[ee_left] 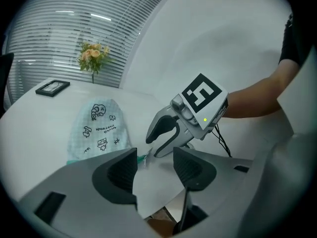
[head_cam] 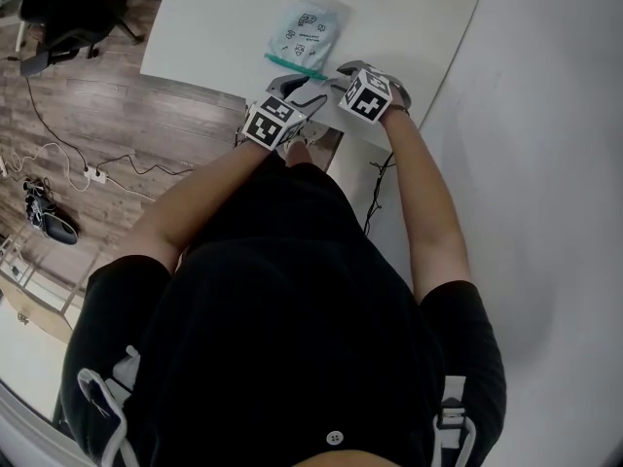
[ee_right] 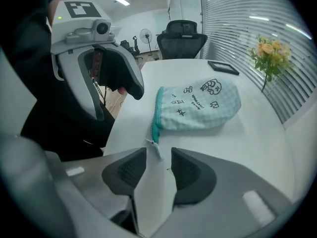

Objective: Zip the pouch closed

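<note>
Left tongs (ee_left: 154,158), right tongs (ee_right: 157,156) angled down beside pouch (ee_right: 198,108)

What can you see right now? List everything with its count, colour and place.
pouch: one, pale blue check with a teal zipper, lying on the table
zipper pull: one, pale, at the pouch's near end
table: one, white, under the pouch
flowers: one bunch, peach and yellow, far side of the table
picture frame: one, black, flat on the table
office chair: one, black, beyond the table
cables: several, black and white, on the wooden floor
left gripper: one, grey, jaws apart, gripping nothing
right gripper: one, grey, jaws apart around the zipper pull, not pinching it
arms: two, bare, reaching to the table
</note>
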Demonstrator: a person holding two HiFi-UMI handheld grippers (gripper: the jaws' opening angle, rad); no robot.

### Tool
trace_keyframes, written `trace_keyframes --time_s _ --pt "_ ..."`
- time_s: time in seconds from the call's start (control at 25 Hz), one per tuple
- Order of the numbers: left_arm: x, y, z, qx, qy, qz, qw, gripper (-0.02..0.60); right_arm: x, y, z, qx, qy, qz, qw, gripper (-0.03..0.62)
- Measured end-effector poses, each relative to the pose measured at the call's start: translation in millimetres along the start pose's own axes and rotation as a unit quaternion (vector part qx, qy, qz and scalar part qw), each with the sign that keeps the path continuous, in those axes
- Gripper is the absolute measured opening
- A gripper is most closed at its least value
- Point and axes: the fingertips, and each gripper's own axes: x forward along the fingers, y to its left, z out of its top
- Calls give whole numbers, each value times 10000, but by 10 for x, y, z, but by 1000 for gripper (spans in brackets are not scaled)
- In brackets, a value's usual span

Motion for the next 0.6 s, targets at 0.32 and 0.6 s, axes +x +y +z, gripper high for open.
trace_keyframes --time_s 0.32,0.6 --pt "266 93 -298 -4 569 243 9981 193 183 25 -42 -134 117 -2 9998 120" --pt "452 171 -379 -120 812 343 9960 175 223 53 -81 -157 185 -35 9997 31"
